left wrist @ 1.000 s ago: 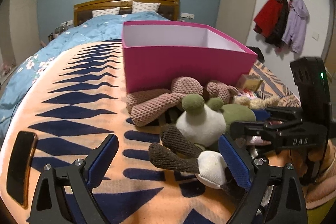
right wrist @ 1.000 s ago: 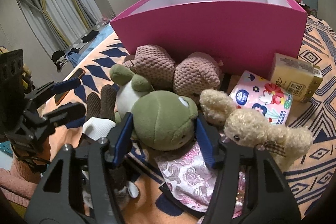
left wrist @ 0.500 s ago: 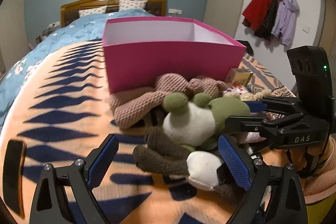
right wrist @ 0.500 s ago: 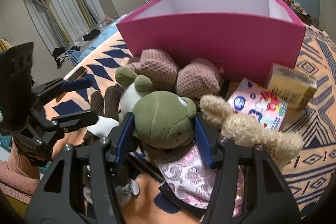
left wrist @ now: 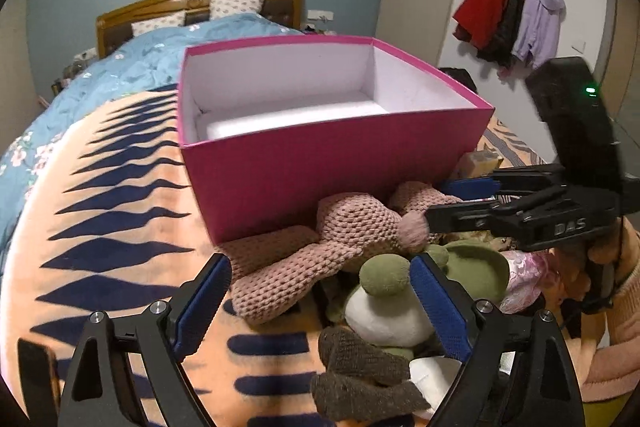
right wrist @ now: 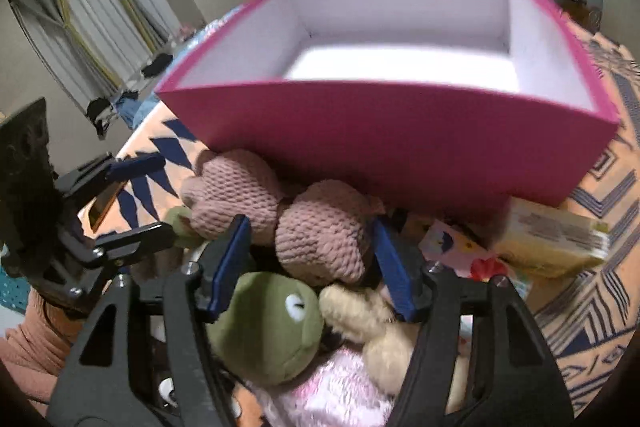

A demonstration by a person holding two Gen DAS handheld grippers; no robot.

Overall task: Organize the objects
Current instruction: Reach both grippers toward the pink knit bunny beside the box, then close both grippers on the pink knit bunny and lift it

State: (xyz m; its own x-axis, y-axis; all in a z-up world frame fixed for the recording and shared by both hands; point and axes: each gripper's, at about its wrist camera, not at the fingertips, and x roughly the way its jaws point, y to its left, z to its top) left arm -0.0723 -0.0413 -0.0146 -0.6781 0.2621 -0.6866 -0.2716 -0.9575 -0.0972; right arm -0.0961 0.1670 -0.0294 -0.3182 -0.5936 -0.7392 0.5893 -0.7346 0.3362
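Blue-padded left gripper [left wrist: 320, 301], jaws apart and just narrowing, straddles one limb of the pink knitted toy [left wrist: 320, 251] without pressing it. Right gripper [right wrist: 314, 261], jaws apart and just widening, brackets that toy's rounded end [right wrist: 320, 231]; contact unclear. Green frog [right wrist: 268, 327] lies partly hidden beneath. Beyond stands the pink box [right wrist: 392, 131]. Motion blur obscures the yellow packet [right wrist: 552, 239].

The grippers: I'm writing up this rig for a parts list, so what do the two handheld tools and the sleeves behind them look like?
Both match. The left gripper and right gripper have black angular frames with silver screws, and fingers lined with blue ribbed pads. The right one carries white "DAS" lettering and a black block on top with a green light. A pinkish knit sleeve shows behind it.
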